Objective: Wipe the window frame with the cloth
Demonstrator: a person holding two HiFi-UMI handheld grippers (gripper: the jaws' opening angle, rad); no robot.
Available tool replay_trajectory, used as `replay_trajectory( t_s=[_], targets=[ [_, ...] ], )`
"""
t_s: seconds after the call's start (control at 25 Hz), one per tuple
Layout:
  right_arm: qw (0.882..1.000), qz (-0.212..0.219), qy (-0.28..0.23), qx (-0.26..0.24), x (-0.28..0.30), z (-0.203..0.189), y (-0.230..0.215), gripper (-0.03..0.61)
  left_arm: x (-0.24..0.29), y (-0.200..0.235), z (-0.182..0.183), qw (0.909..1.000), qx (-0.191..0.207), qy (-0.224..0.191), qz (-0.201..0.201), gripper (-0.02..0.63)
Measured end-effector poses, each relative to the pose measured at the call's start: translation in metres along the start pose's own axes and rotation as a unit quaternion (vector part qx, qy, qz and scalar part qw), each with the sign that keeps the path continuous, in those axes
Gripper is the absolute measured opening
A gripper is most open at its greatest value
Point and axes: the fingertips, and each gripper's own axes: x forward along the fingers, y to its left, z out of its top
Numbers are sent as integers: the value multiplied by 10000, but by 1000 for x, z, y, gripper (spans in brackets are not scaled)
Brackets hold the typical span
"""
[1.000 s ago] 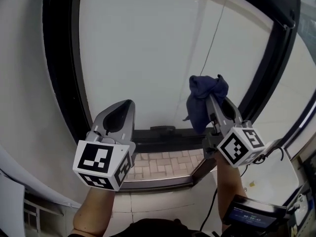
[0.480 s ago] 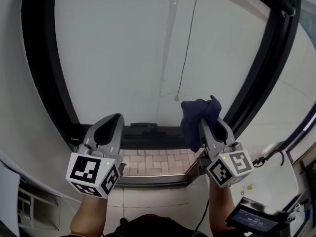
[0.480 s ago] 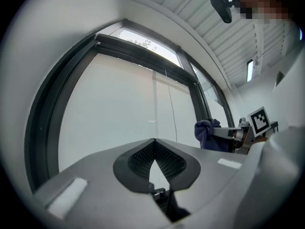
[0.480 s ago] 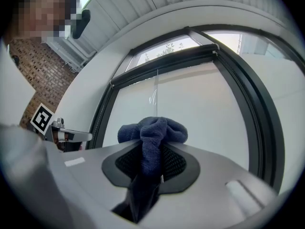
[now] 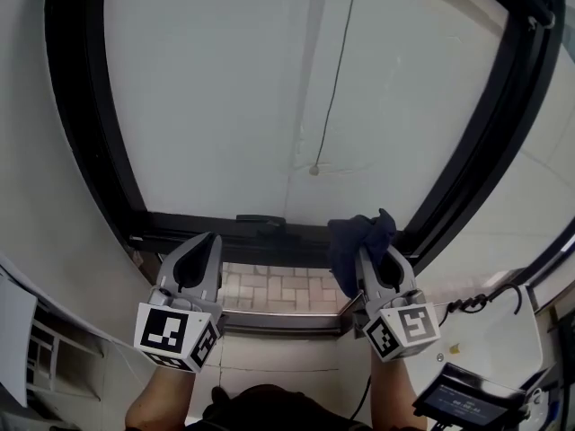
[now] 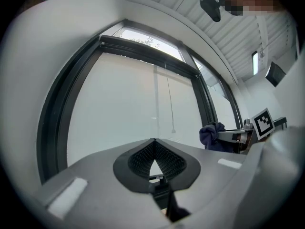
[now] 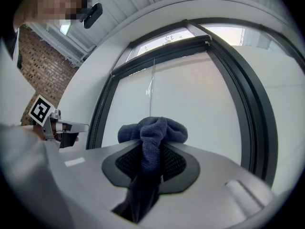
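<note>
A dark blue cloth (image 5: pixel 356 242) is bunched between the jaws of my right gripper (image 5: pixel 368 251), which is shut on it. In the head view it hangs in front of the black window frame (image 5: pixel 207 224), at the bottom rail near the lower right corner; whether it touches the rail I cannot tell. The right gripper view shows the cloth (image 7: pixel 152 130) spilling over that gripper's tips (image 7: pixel 151 146), with the frame's right upright (image 7: pixel 252 109) beyond. My left gripper (image 5: pixel 207 241) is shut and empty, low at the left of the rail. Its jaws (image 6: pixel 153 140) meet with nothing between them.
A white roller blind (image 5: pixel 269 88) fills the window, and a thin pull cord (image 5: pixel 314 169) hangs down its middle. Brick paving (image 5: pixel 269 287) shows below the rail. A small screen device (image 5: pixel 467 395) and a cable (image 5: pixel 490 296) sit at the lower right.
Both grippers have come down from mid-window to the bottom rail. The right one carried the cloth down toward the lower right corner; the left stayed shut and empty.
</note>
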Motion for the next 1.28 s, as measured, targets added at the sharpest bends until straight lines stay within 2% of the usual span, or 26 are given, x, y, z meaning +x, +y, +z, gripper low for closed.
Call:
replay_trajectory(
  t_s=[0.12,0.32,0.44,0.6,0.88,1.04,1.16,1.28],
  targets=[
    [9998,-123,132,49,-6,-27,-1,87,-2,1,-27,9998,-35,200,52,-6],
    [9991,-336,209,119,-20,-56,2,86,-4,1,-71,9981,-329,518,-14,-6],
    [9982,-431,391,144,-22,-75,3,86,5,-2,-77,9979,-316,550,-129,-6],
    [9971,-513,524,198,-24,-94,10,84,0,-13,-83,9977,7,611,-276,-6],
    [9963,-567,570,291,-21,-101,10,81,-3,-23,-116,9946,-377,880,-402,-6],
    [9964,-385,647,385,-13,-107,18,81,-5,-7,-125,9925,-520,1096,138,-6],
    [9957,-375,670,511,-15,-108,18,81,-3,-22,-122,9937,-448,1017,-176,-6],
    [9955,-212,688,614,-6,-110,23,81,-6,-21,-121,9941,-464,958,-214,-6]
  ],
)
